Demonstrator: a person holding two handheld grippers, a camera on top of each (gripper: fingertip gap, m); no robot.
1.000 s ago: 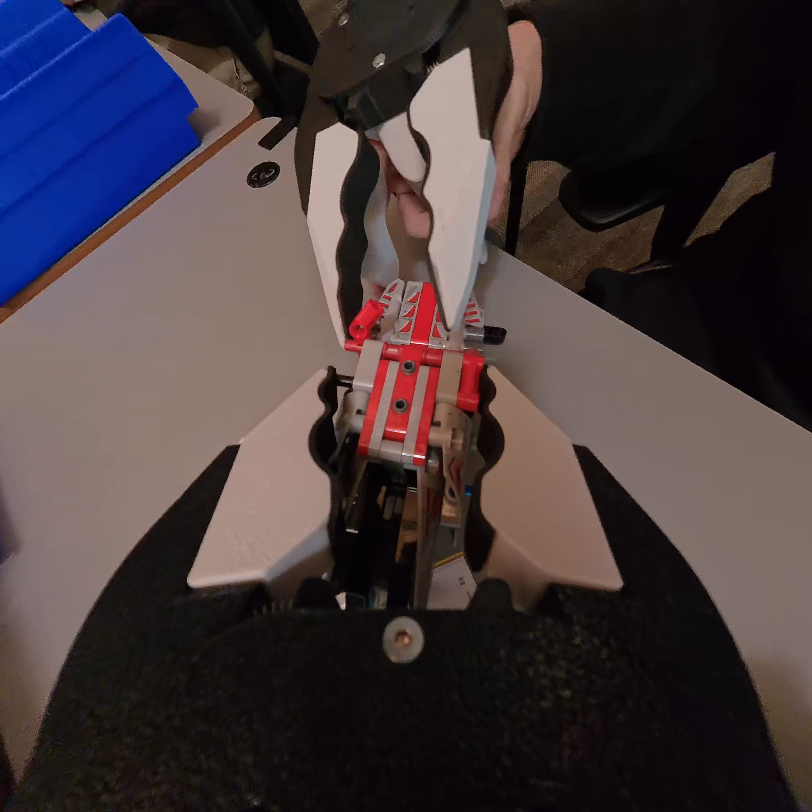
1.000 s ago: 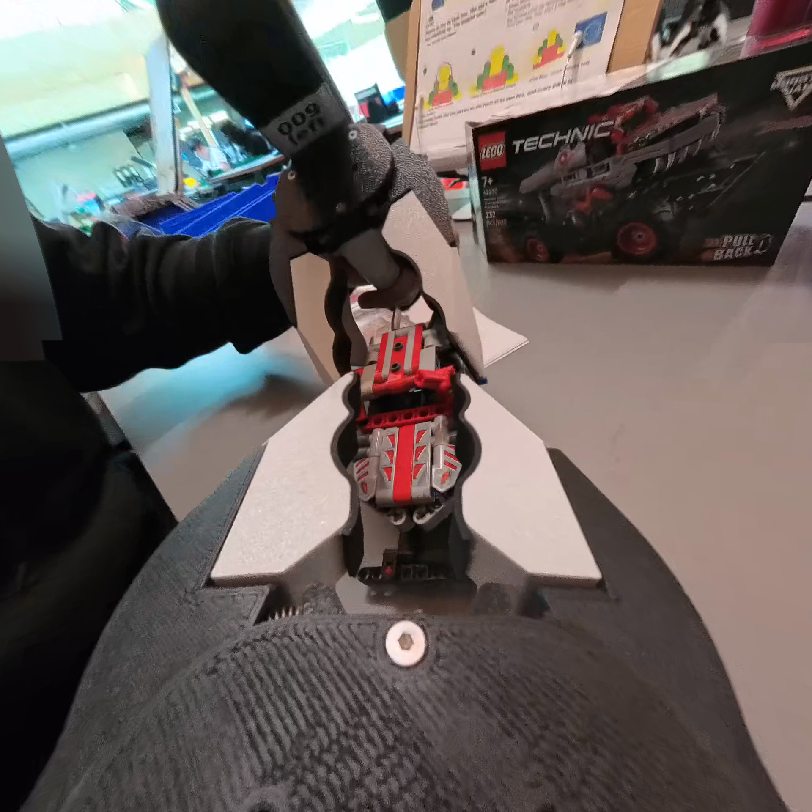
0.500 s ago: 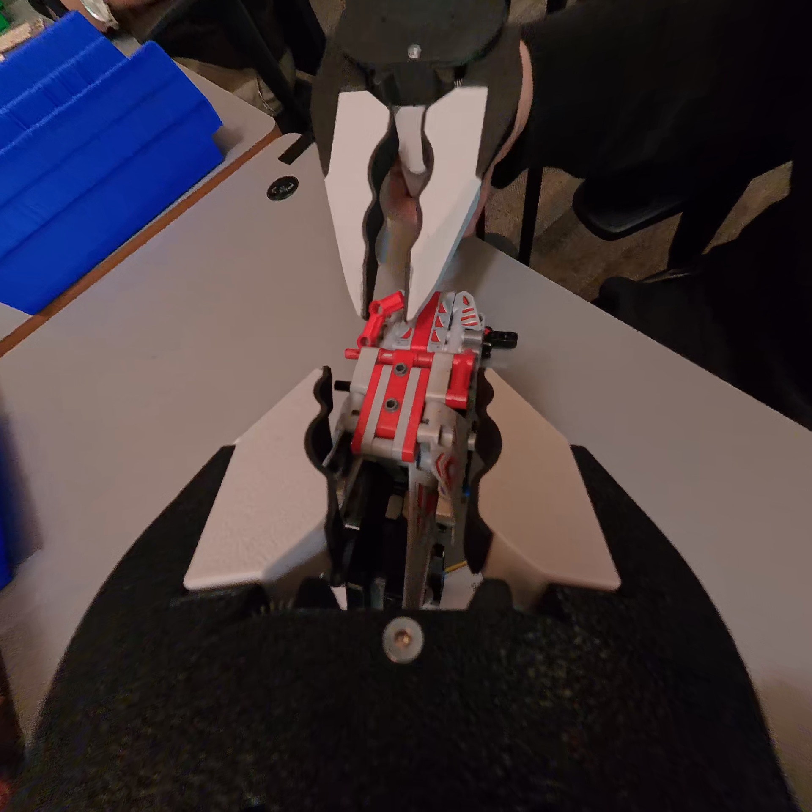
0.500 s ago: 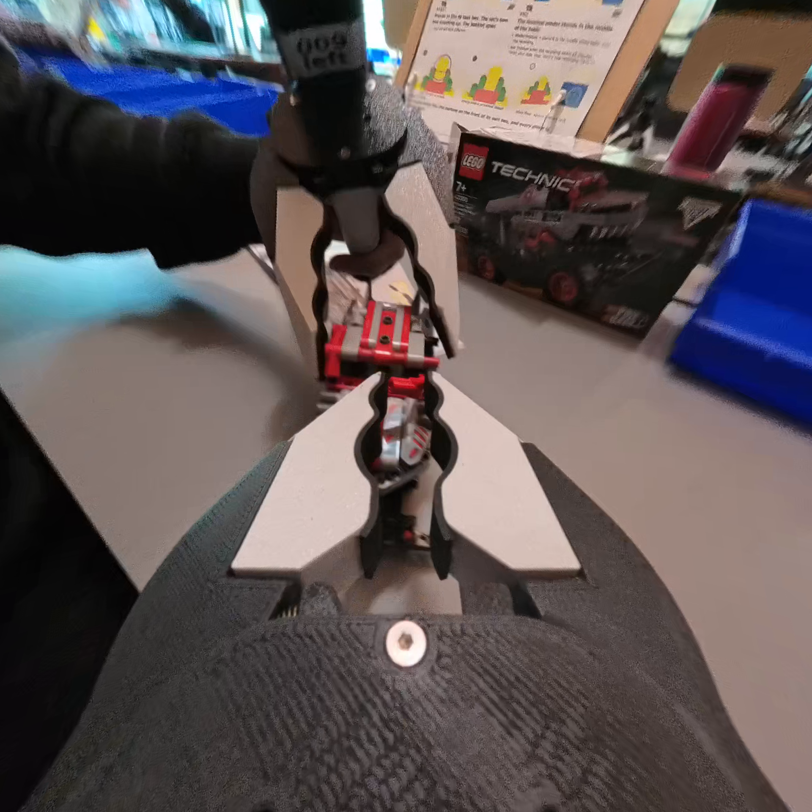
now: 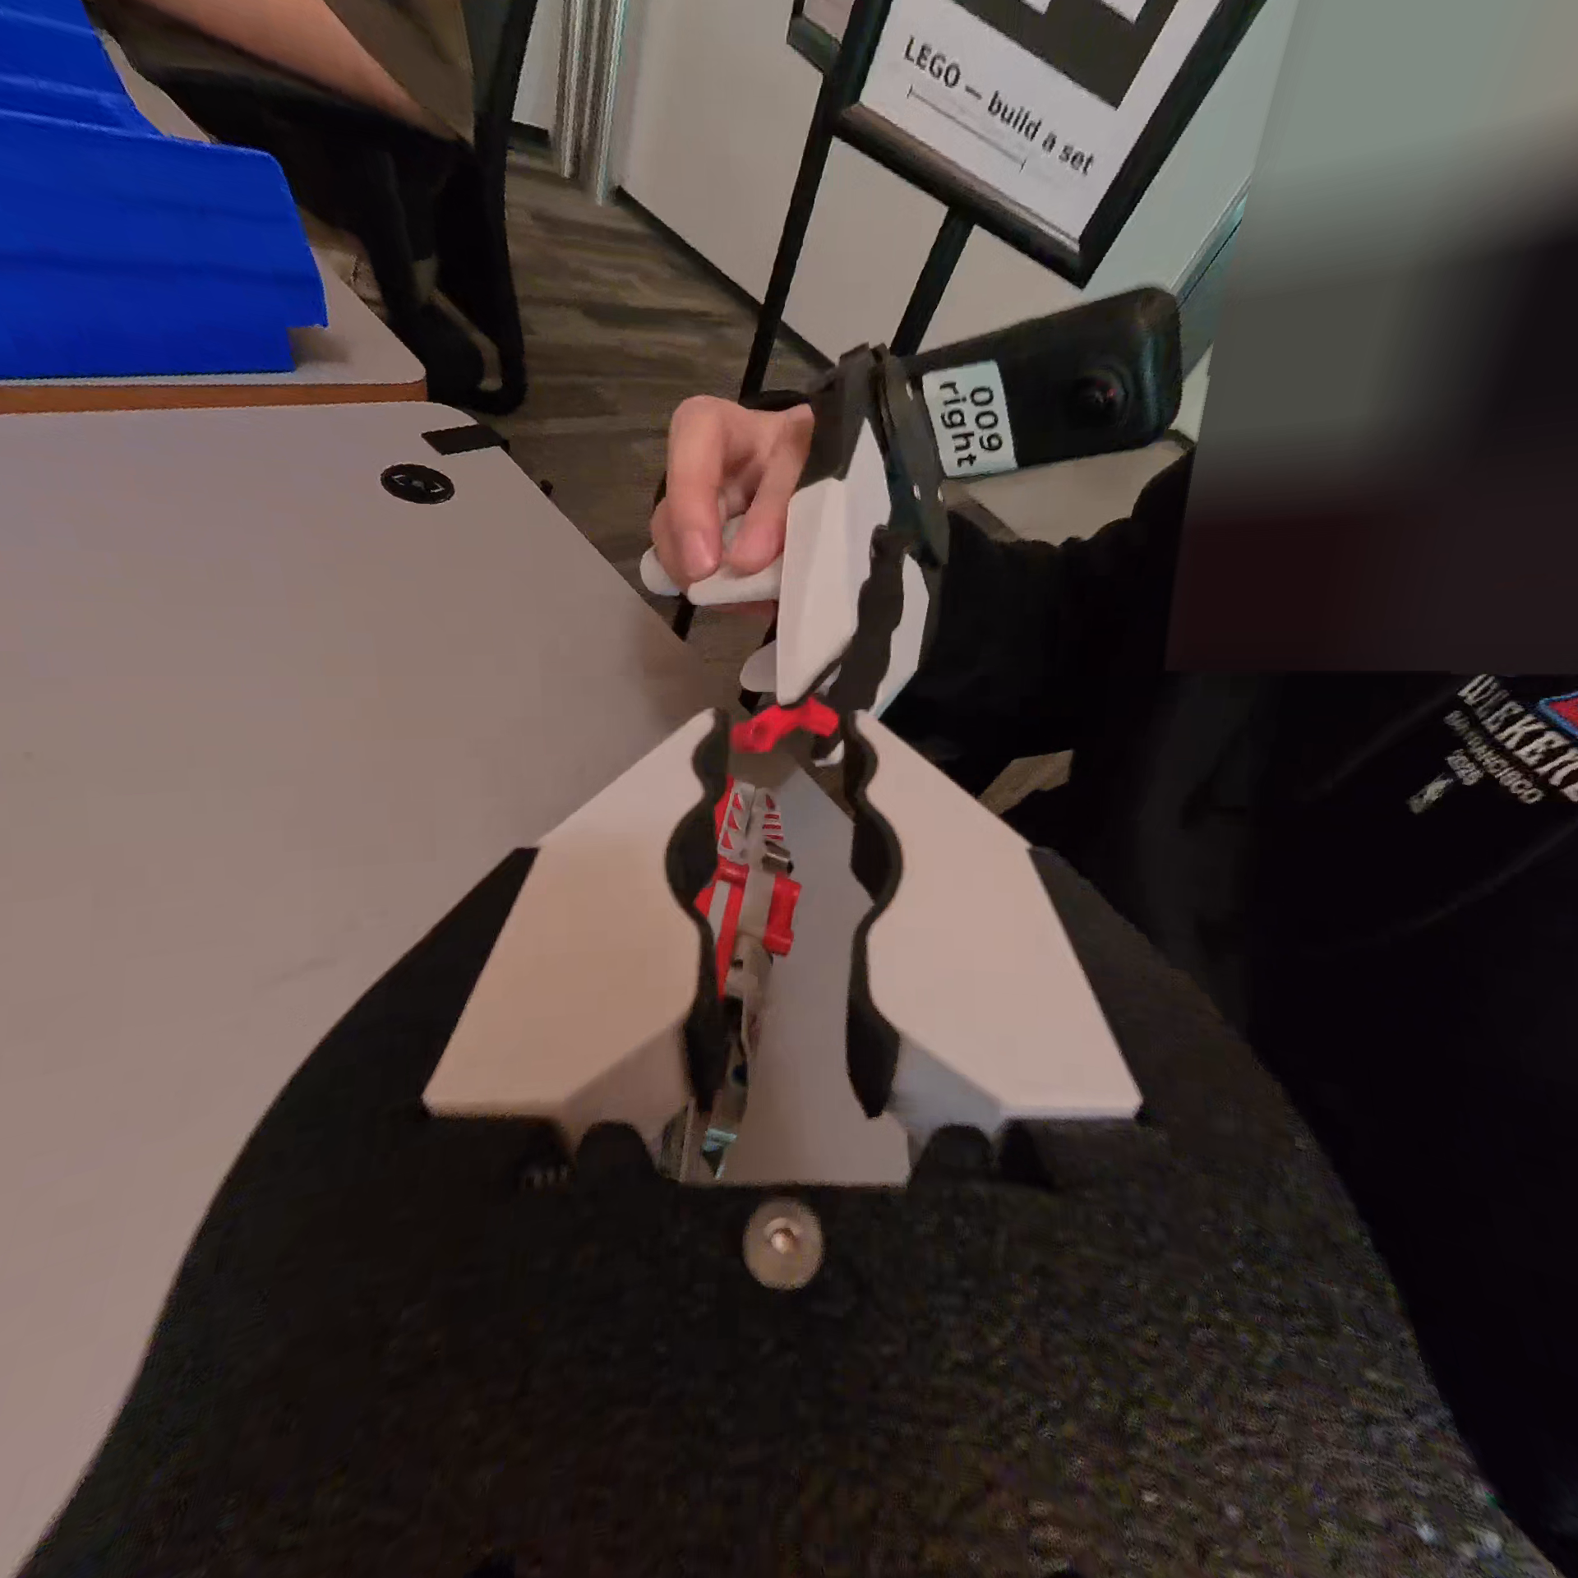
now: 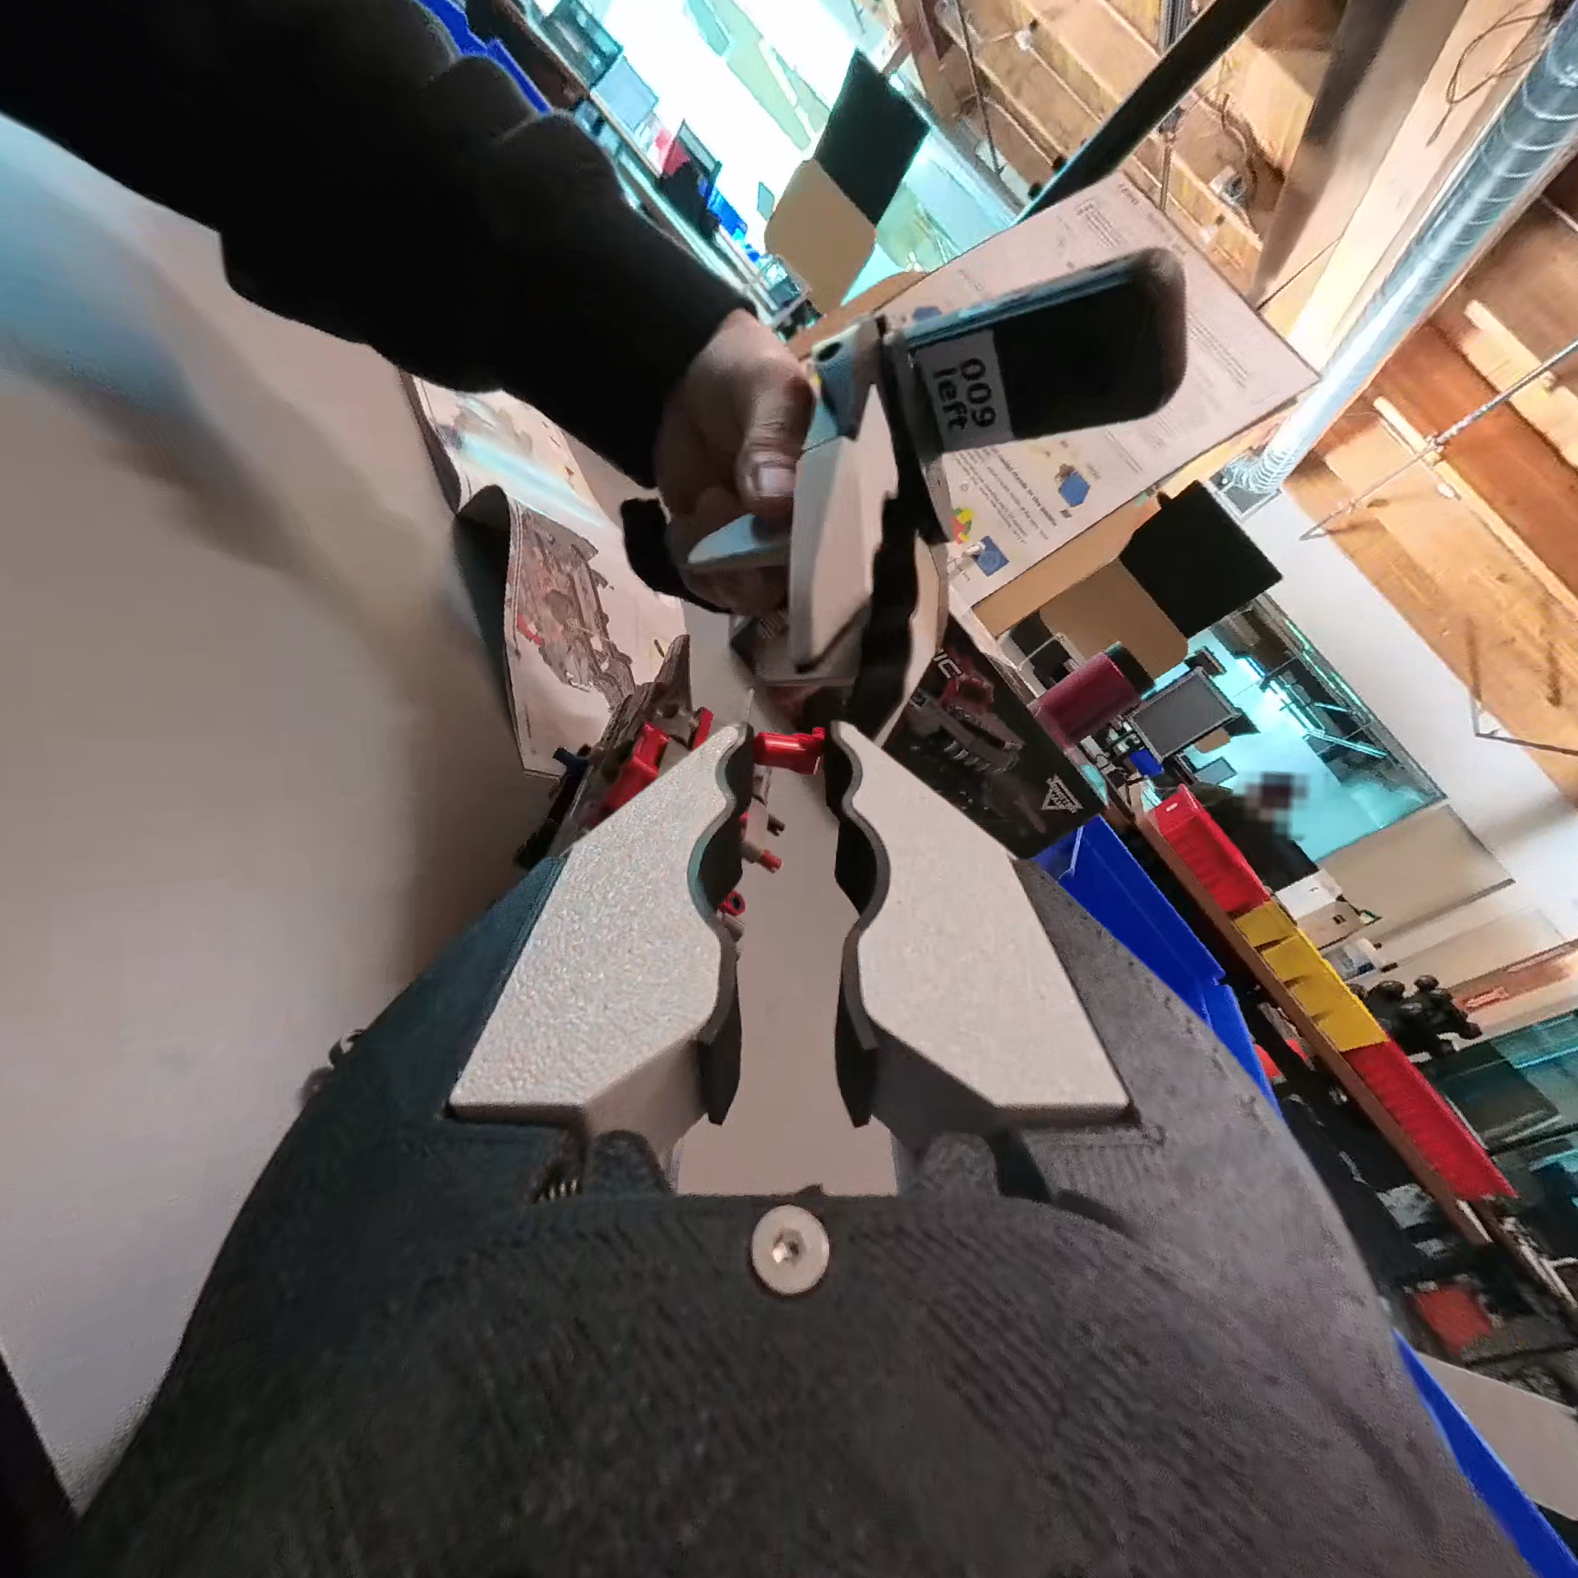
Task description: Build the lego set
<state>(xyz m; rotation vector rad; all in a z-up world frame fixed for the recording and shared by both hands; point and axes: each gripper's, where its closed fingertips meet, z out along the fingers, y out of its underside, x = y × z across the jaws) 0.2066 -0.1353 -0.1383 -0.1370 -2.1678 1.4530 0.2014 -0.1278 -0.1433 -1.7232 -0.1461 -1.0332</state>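
Each camera sits just behind its own tool, looking forward along the fingers; the left tool point(image 5: 781, 726) and the right tool point(image 6: 786, 734) face each other, close, tilted over the surface point(image 5: 256, 683); both views share the red piece point(image 5: 781, 724) between the tips.

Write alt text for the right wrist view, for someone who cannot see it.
Seen along its own grey fingers, the right gripper pinches a small red Lego piece at its tips. Just beyond, a hand in a black sleeve holds the left gripper above a tilted grey table with an open instruction booklet.
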